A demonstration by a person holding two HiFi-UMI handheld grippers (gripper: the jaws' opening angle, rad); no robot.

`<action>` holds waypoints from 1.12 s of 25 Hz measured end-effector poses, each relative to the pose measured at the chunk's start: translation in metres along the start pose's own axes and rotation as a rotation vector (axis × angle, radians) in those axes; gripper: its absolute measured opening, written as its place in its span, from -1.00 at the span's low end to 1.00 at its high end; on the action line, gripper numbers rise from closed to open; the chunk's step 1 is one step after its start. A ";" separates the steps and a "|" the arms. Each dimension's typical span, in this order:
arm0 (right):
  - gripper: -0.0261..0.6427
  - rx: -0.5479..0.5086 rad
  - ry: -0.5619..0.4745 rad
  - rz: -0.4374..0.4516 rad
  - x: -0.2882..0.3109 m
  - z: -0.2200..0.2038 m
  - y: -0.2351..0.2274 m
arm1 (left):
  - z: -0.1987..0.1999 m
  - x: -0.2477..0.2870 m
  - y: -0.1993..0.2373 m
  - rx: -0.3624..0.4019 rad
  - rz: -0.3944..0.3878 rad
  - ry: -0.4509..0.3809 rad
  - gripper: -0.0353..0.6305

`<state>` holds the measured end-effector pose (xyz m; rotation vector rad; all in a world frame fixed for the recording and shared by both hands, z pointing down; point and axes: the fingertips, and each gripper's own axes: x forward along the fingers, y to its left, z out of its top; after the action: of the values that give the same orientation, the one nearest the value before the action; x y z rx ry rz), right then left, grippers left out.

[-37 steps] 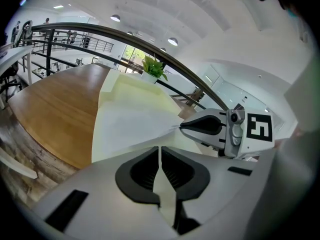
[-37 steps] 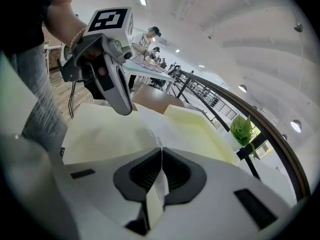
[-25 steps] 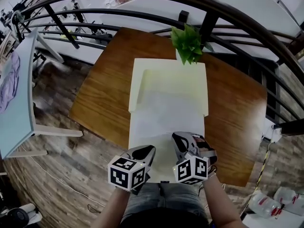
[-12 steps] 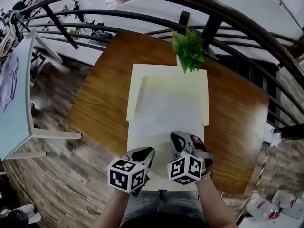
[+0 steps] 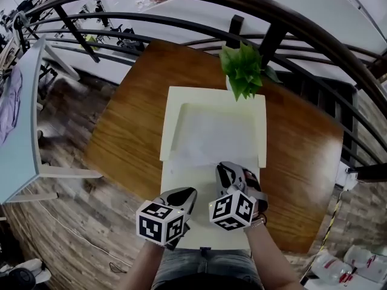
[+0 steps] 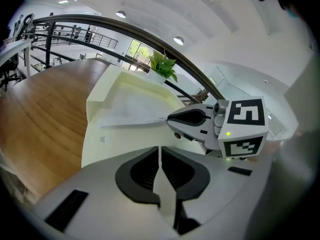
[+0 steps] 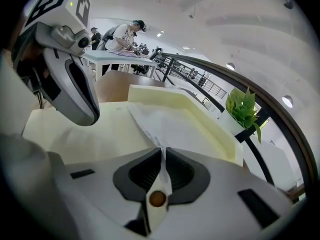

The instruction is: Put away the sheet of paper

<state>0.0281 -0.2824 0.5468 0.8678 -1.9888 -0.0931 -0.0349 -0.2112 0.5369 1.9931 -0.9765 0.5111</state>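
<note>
- Both pairs of jaws closed. Right gripper [image 7: 162, 156] pinched on the near edge of the sheet of paper [image 7: 167, 121], thin white edge caught between the pads. Left gripper [image 6: 160, 154] pressed together on what looks like nothing, though hard to rule out through so narrow a slit.
- Straight ahead of the right gripper, away from the body: sheet running lengthwise out from the jaws. Far part lying inside the cream tray [image 5: 172, 125], near part raised over the flat cream panel [image 5: 181, 180] in front of it.
- Long axis of sheet and long axis of tray roughly in line, both pointing toward the potted plant [image 5: 243, 71] at the tray's far end.
- Right gripper the only one in contact with the sheet. Left gripper just beside it on the left, apart from the paper, tip angled inward over the flat panel.
- Likely next: forward and down along that same line until the near edge sits within the tray's walls, then release. Some risk of buckling in a sheet pushed from one end only.
- Right forearm [image 5: 266, 252] reaching further forward, marker cube uppermost; left forearm [image 5: 145, 264] drawn closer to the body.
- Beyond: wooden table [image 5: 130, 119] under tray and panel, dark railing [image 5: 181, 23] past its far edge.
</note>
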 end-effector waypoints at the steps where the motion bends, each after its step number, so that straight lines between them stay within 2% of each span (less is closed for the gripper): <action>1: -0.83 0.006 0.002 -0.004 0.001 0.000 -0.002 | 0.001 0.001 0.000 0.001 -0.001 0.001 -0.80; 11: -0.83 0.092 0.007 -0.025 0.016 0.000 -0.019 | 0.017 0.008 0.009 0.014 0.017 -0.012 -0.80; 18: -0.82 0.109 0.012 -0.003 0.026 0.000 -0.019 | 0.017 0.008 0.013 0.003 0.027 -0.010 -0.80; 25: -0.63 0.123 0.039 0.033 0.032 -0.007 -0.017 | 0.018 0.009 0.014 0.004 0.030 -0.010 -0.80; 28: -0.62 0.127 0.039 0.033 0.030 -0.007 -0.016 | 0.019 0.006 0.014 0.006 0.030 -0.015 -0.80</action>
<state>0.0328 -0.3108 0.5660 0.9099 -1.9884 0.0692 -0.0421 -0.2342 0.5375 1.9928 -1.0165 0.5170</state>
